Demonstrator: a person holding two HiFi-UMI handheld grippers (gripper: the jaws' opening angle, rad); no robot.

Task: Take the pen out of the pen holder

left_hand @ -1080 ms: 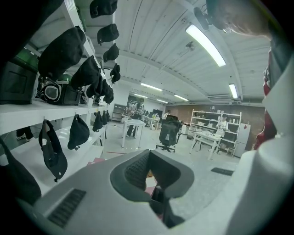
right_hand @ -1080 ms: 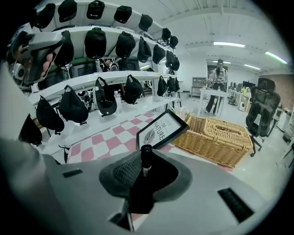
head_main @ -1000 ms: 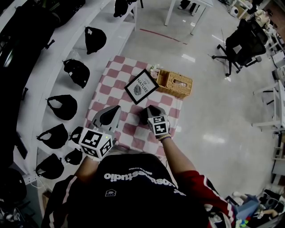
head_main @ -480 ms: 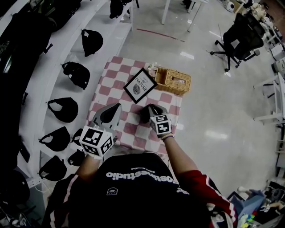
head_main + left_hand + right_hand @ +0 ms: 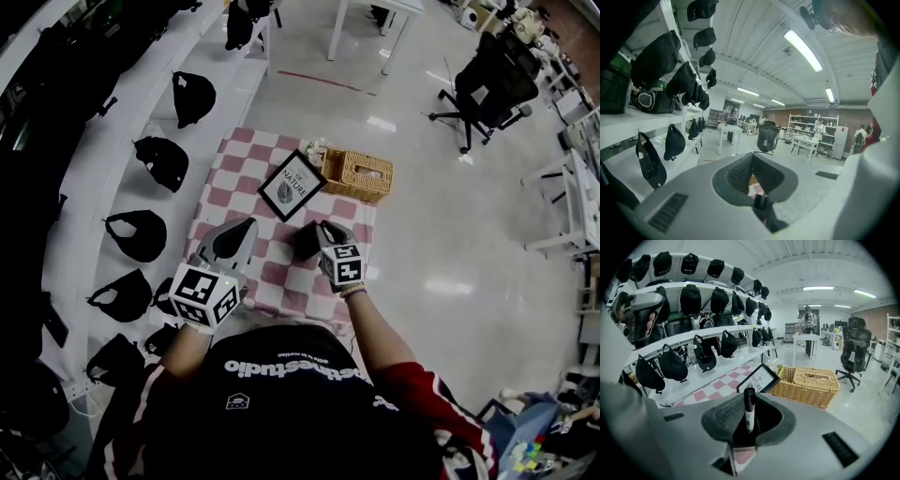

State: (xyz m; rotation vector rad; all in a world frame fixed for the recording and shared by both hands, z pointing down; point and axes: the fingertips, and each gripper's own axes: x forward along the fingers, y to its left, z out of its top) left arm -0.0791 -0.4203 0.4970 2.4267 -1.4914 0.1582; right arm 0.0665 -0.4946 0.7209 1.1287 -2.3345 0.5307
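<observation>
The pen (image 5: 749, 409), with black cap and white body, stands upright between the two jaws of the right gripper (image 5: 322, 232). In the right gripper view the jaws are closed against it from both sides, with the ribbed pad on the left of it. Its lower end goes down into the dark pen holder (image 5: 305, 244) under the jaws. How deep it sits there I cannot tell. The holder stands on the checkered cloth (image 5: 234, 169), nearer to the right edge than to the left one and towards the near edge. The left gripper (image 5: 247, 227) is beside it, above the left half of the cloth, apart from the holder. Its jaws are drawn together with only a narrow slit, and nothing is between them. A black picture frame (image 5: 292, 184) stands tilted near the far edge of the cloth. A wicker basket (image 5: 356, 174) sits at the far right corner, just beside the frame. Left of the cloth, black caps (image 5: 194, 96) hang along white shelves (image 5: 122, 112).
</observation>
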